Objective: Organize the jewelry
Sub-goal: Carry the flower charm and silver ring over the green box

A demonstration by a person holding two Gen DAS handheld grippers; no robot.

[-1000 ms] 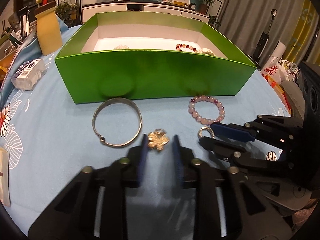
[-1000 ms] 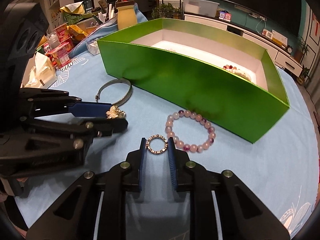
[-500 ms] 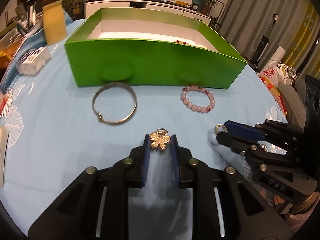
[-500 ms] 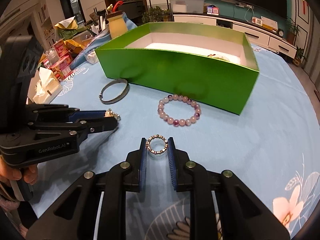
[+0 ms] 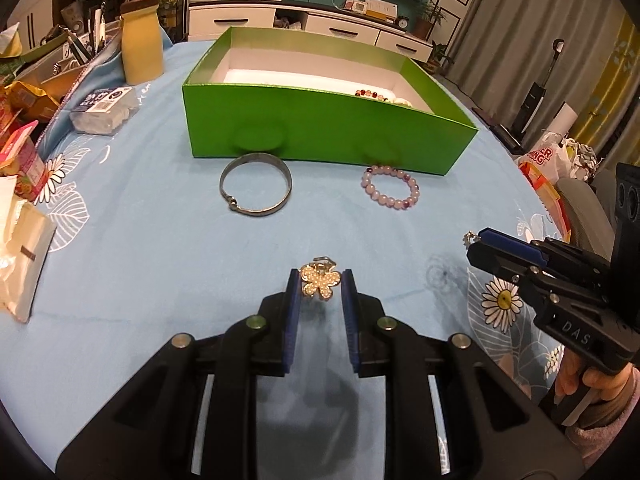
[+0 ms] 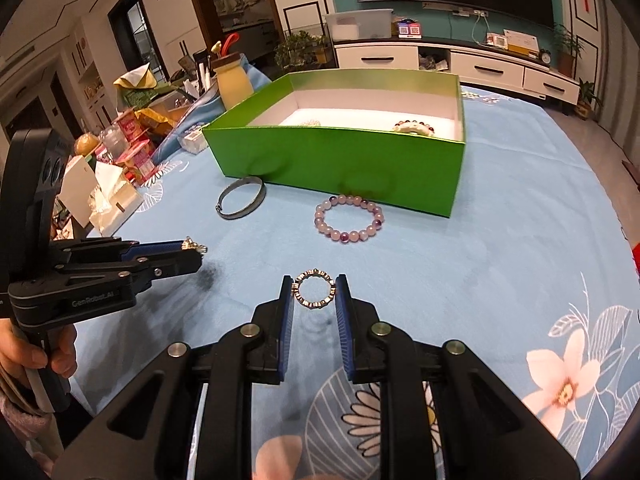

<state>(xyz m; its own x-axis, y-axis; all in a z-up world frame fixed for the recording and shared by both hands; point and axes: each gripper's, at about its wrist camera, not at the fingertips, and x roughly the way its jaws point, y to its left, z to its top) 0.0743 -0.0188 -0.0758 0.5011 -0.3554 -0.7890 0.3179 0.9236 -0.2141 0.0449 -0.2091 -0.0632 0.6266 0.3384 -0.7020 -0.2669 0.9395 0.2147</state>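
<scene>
My left gripper [image 5: 320,282] is shut on a gold flower-shaped brooch [image 5: 320,283], lifted above the blue cloth. My right gripper [image 6: 314,290] is shut on a small studded ring [image 6: 314,290], also off the cloth. In the left wrist view the right gripper [image 5: 474,242] reaches in from the right with the ring at its tip. An open green box [image 5: 320,128] stands beyond, with a beaded bracelet [image 5: 374,94] and other pieces inside. In front of the box lie a silver bangle [image 5: 256,189] and a pale pink bead bracelet [image 5: 390,192].
A yellow bottle [image 5: 142,54], a small white packet [image 5: 104,110] and snack packs [image 5: 20,156] crowd the table's left side. A white tissue pack [image 5: 18,248] lies at the left edge. A person's hand [image 6: 36,354] holds the left gripper's handle.
Both grippers have lifted their pieces off the cloth and drawn back from the box. The brooch and the ring now hang clear of the table; the bangle and the pink bracelet lie farther off.
</scene>
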